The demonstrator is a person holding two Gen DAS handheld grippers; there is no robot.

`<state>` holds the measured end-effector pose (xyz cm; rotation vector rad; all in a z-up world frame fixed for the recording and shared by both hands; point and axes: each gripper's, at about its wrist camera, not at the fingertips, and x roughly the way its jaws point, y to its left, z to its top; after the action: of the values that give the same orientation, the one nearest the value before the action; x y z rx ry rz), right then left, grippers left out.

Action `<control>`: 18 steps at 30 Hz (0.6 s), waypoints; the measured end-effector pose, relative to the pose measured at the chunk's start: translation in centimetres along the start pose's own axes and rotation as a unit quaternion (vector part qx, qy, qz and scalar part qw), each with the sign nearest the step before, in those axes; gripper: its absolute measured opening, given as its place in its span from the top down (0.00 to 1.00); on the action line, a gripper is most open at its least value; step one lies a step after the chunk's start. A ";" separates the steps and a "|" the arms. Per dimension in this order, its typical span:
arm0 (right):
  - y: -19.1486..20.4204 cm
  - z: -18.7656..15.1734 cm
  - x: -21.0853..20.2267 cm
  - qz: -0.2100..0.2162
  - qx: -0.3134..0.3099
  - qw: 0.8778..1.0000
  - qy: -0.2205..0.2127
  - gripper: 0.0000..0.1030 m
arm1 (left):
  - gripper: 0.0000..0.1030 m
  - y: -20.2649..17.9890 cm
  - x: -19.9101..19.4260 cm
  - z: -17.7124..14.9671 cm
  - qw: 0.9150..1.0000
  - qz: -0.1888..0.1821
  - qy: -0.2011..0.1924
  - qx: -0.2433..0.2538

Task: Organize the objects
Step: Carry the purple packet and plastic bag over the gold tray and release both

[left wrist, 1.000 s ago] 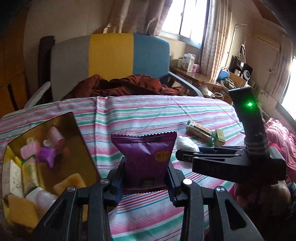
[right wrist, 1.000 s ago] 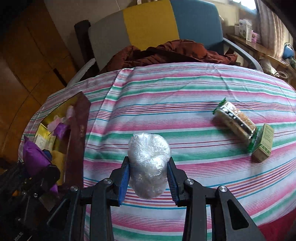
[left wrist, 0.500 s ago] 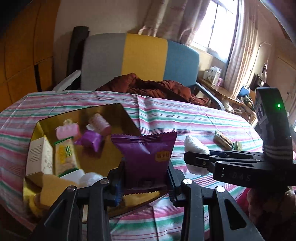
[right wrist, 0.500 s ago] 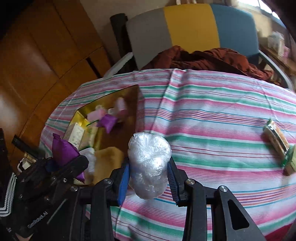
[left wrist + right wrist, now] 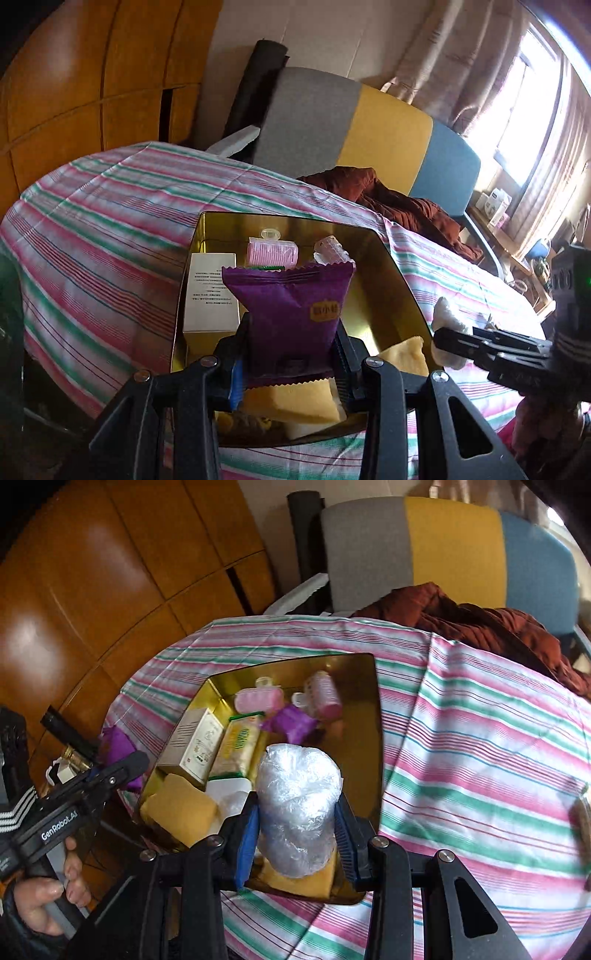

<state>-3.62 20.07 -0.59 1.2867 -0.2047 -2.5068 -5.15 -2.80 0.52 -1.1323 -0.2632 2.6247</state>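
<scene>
The left tool (image 5: 291,363) was clamped on a purple packet (image 5: 293,314). The right tool (image 5: 297,836) gripped a plastic-wrapped bundle (image 5: 297,805) above the gold tin (image 5: 375,738).

A round table (image 5: 480,760) is covered by a cloth striped in pink, green and white, wrinkled near its far edge. A gold metal tin (image 5: 375,716) with rounded corners sits directly on the cloth, toward the table's left side. Its lid is off and its shiny inner walls reflect the contents. At the far edge of the table, a rumpled dark red garment (image 5: 480,624) lies touching or just behind the cloth; which cannot be told.
</scene>
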 end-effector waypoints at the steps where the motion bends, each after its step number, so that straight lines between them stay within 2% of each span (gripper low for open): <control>1: 0.2 0.1 0.1 0.000 -0.003 1.000 0.001 0.61 | 0.63 0.0 0.1 0.1 1.000 0.000 0.000 0.000; 10: 0.6 1.9 1.7 -0.006 -0.009 1.000 0.003 0.61 | 0.63 -1.3 2.7 1.3 0.999 -0.031 0.027 -0.006; 18: -0.1 2.4 3.2 -0.005 -0.001 1.000 0.012 0.61 | 0.63 -2.1 5.3 3.0 0.998 -0.034 0.047 -0.008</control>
<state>-7.35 19.06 -1.62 1.3193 -0.1898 -2.4977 -10.44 0.66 -0.51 -1.2268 -0.2988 2.5059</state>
